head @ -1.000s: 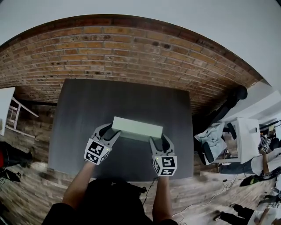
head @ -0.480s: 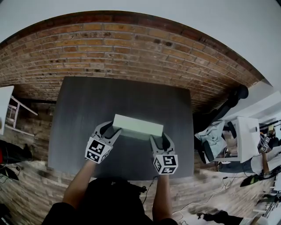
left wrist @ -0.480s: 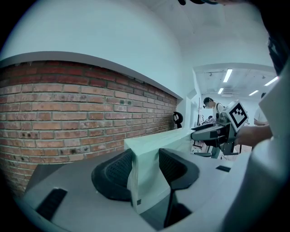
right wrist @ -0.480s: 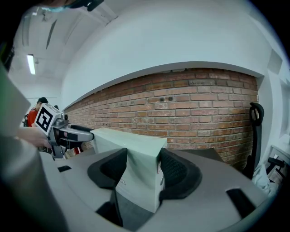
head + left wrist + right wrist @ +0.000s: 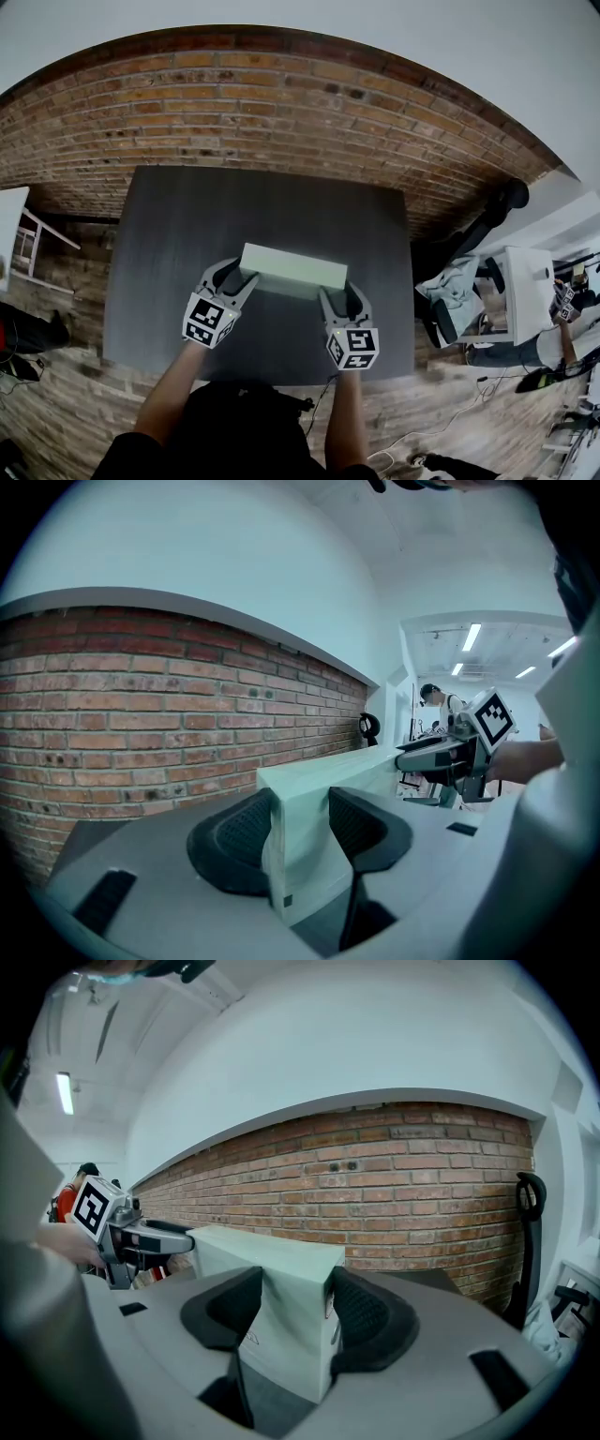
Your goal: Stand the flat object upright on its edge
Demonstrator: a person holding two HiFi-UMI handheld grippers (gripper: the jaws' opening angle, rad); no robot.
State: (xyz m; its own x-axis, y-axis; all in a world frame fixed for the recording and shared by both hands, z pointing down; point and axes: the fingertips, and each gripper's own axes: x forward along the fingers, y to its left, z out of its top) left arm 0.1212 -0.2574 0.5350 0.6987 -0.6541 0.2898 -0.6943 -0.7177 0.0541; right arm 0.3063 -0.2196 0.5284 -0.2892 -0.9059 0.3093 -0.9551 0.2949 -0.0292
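A long pale green box (image 5: 292, 270) stands on its long edge above the dark grey table (image 5: 187, 225), held at both ends. My left gripper (image 5: 236, 281) is shut on the box's left end (image 5: 305, 841), its black pads (image 5: 242, 832) pressing both faces. My right gripper (image 5: 337, 298) is shut on the right end (image 5: 291, 1330), with pads (image 5: 361, 1316) squeezing either side. In each gripper view the other gripper shows at the far end of the box. The box's underside is hidden, so I cannot tell whether it touches the table.
A red brick wall (image 5: 244, 103) runs behind the table's far edge. A white desk (image 5: 530, 300) and a person's legs lie at the right, past the table edge. Wood floor surrounds the table.
The box and both grippers have barely shifted; both grips hold as before.
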